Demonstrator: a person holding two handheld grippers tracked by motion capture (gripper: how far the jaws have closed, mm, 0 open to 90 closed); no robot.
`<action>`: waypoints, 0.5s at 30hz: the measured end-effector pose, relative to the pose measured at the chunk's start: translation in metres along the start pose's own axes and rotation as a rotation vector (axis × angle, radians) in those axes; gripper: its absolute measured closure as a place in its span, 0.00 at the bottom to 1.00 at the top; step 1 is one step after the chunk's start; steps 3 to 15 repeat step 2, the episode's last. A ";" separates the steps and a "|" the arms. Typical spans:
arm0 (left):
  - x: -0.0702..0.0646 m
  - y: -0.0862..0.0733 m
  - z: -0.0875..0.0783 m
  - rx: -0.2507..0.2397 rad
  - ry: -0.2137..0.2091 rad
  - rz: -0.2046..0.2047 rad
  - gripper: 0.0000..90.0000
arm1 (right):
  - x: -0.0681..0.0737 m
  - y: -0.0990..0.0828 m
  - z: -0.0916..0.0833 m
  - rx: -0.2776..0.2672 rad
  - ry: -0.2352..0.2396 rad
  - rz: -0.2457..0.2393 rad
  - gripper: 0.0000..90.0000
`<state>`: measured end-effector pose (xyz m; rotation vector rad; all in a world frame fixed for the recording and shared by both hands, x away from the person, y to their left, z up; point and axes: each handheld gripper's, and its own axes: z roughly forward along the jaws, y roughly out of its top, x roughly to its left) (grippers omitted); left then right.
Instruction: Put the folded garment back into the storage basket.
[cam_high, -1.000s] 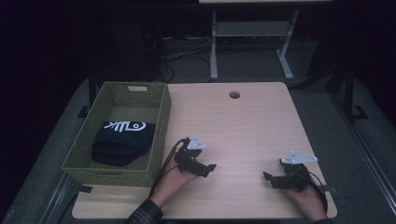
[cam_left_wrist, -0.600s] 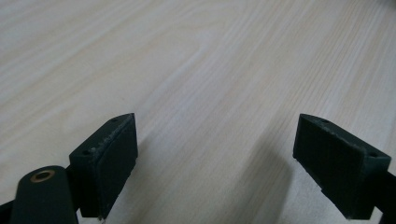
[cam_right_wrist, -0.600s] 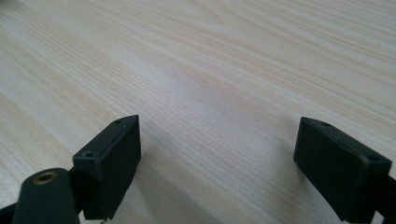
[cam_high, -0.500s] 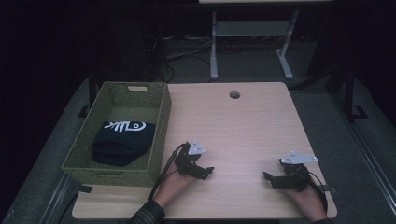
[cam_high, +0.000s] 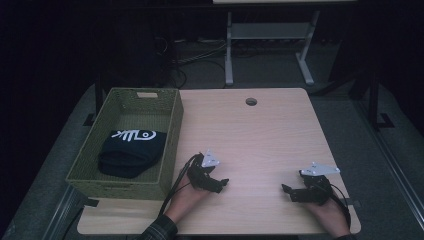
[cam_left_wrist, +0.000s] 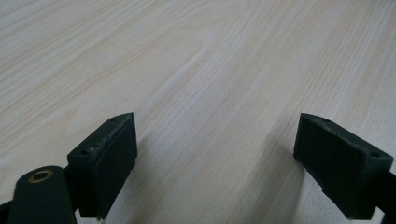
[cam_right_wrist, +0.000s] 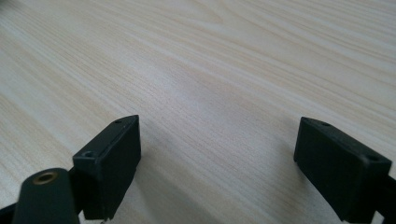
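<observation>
My left gripper (cam_high: 220, 183) rests low over the light wooden table (cam_high: 250, 135), just right of the basket, held by a hand coming from the bottom edge. In the left gripper view its jaws (cam_left_wrist: 215, 163) stand wide apart with bare wood between them. My right gripper (cam_high: 289, 191) sits near the table's front right, also hand-held. In the right gripper view its jaws (cam_right_wrist: 217, 163) are spread wide over bare wood, holding nothing.
A green woven basket (cam_high: 170, 150) stands on the table's left side with a folded black cloth (cam_high: 131, 151) bearing a white mark inside. A round cable hole (cam_high: 251, 101) lies near the far edge. A metal stand (cam_high: 270, 35) and cables lie on the floor beyond.
My left gripper has drawn slightly back toward the front edge. The right gripper has stayed put.
</observation>
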<state>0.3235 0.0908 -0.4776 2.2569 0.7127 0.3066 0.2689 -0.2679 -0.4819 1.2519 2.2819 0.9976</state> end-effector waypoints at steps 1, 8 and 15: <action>0.000 0.000 0.000 -0.001 0.000 -0.001 0.14 | 0.000 0.000 0.000 0.000 0.000 0.000 0.16; 0.000 0.000 0.000 -0.001 0.000 -0.001 0.14 | 0.000 0.000 0.000 0.000 0.000 0.000 0.16; 0.000 0.000 0.000 -0.001 0.000 -0.001 0.14 | 0.000 0.000 0.000 0.000 0.000 0.000 0.16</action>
